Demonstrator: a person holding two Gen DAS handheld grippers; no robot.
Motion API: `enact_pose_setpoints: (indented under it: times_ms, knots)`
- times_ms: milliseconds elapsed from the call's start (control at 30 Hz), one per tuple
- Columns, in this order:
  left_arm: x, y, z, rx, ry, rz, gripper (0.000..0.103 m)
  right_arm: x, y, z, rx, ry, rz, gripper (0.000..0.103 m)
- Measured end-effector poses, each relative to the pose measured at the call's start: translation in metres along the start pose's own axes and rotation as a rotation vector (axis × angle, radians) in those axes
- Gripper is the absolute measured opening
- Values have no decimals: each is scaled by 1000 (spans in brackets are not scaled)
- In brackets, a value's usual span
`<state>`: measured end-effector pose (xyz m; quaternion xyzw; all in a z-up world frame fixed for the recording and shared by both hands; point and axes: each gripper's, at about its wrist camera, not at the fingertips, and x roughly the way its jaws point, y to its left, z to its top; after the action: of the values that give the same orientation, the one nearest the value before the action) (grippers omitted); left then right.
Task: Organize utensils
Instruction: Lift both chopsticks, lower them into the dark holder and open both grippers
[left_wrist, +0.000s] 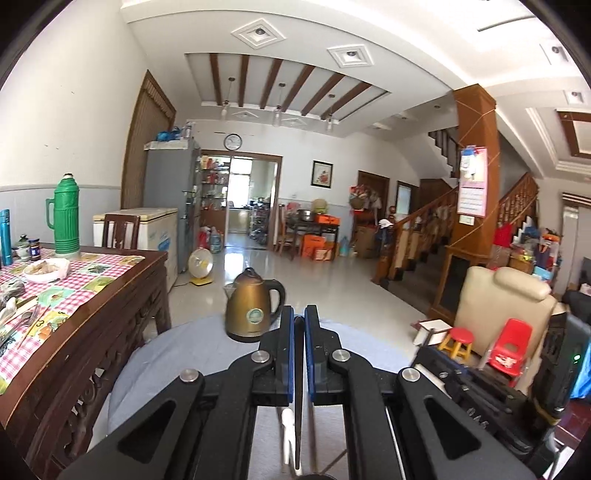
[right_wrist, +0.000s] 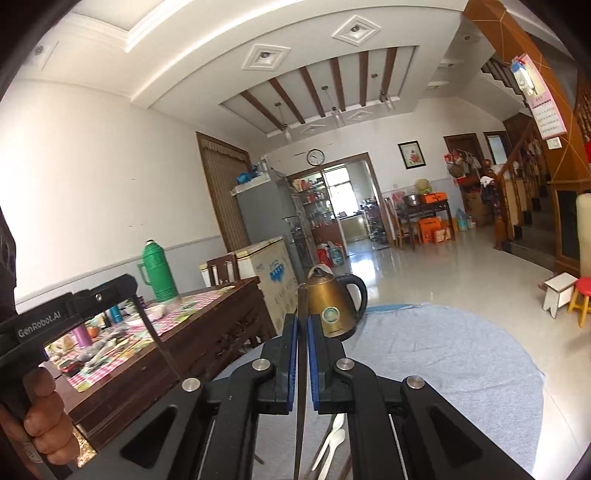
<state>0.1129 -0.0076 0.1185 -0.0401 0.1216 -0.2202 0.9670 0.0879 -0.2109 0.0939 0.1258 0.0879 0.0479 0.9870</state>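
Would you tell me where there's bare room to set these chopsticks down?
The round blue-grey cloth is bare right of the brass kettle. White spoons lie on its near part. The checkered table is crowded around the green thermos.

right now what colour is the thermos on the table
Green, ribbed body, thermos standing on the checked tablecloth; clearest in the left wrist view.

Two wrist cameras face nearly level across the room, sharing the near bronze kettle (left_wrist: 254, 308) (right_wrist: 334, 306) and the far doorway.
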Motion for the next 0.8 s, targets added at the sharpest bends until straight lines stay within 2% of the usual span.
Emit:
enact_pose_setpoints:
  times_ms: [167,333,500,600,633,667,733,800]
  knots:
    - [-1,2,-18,-46,56,-22,5,-7,9,-13,-23,52,7,7]
    - [23,6,-57,-61,183,14,5,3,8,-41,-26,155,-8,7]
    - [57,9,-96,-66,364,19,5,13,-6,-67,9,271,-16,7]
    - [58,9,-105,-53,388,22,8,17,-16,-74,64,332,0,8]
    - [57,9,-106,-48,391,17,14,16,-19,-76,81,344,7,8]
    - [55,11,-107,-46,388,17,29,15,-23,-76,96,349,11,10]
    - [44,13,-104,-51,364,18,50,14,-33,-78,129,344,21,19]
    - [34,15,-102,-39,324,28,53,7,-44,-75,177,315,35,34]
